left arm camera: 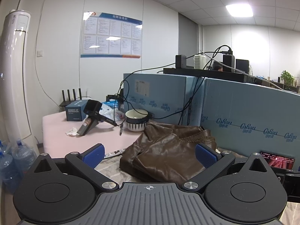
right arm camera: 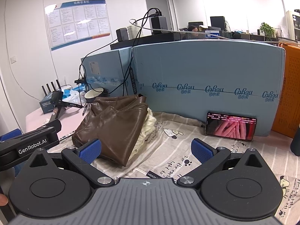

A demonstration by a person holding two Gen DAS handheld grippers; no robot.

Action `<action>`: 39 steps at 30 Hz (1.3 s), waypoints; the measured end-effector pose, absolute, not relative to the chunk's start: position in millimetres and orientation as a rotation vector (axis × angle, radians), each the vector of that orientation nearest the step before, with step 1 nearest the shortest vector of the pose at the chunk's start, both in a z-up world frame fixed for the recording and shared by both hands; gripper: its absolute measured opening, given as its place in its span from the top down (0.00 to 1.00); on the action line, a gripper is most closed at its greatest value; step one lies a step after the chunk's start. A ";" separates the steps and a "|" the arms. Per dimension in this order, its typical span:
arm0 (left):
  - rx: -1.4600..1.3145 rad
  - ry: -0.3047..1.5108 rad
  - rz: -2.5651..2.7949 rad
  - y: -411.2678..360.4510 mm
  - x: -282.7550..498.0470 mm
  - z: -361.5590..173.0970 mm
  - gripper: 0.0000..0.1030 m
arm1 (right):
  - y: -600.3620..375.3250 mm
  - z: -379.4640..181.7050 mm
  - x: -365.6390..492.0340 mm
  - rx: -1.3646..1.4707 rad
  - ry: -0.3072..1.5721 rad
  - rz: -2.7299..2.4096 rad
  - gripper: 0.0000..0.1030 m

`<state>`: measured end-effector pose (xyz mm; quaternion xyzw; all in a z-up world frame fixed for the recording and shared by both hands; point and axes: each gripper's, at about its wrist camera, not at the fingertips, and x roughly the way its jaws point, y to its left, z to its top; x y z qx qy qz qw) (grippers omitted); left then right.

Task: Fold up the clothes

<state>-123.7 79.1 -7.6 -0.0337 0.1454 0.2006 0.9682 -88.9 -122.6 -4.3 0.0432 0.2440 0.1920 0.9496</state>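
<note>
A folded brown leather-like garment (left arm camera: pixel 168 150) lies on the striped printed cloth (right arm camera: pixel 178 136) that covers the table, and it also shows in the right wrist view (right arm camera: pixel 112 123). A cream knitted garment (right arm camera: pixel 148 129) lies under its right edge. My left gripper (left arm camera: pixel 150 154) is open, its blue pads either side of the garment's near edge, holding nothing. My right gripper (right arm camera: pixel 146 151) is open and empty, just right of the garment's near corner. The left gripper's body (right arm camera: pixel 31 140) shows at the left of the right wrist view.
Blue foam boards (right arm camera: pixel 206 75) stand behind the cloth. A phone (right arm camera: pixel 230 126) leans on them, screen lit. On the pink surface (left arm camera: pixel 61 131) at left are a striped bowl (left arm camera: pixel 136 120), a handheld camera device (left arm camera: pixel 91 116), a blue box (left arm camera: pixel 75 110) and cables. Water bottles (left arm camera: pixel 15 159) stand on the floor.
</note>
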 end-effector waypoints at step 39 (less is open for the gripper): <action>-0.069 0.298 0.410 79.9 -125.3 -9.2 0.00 | -121.0 -3.5 -90.2 0.085 0.499 0.399 0.00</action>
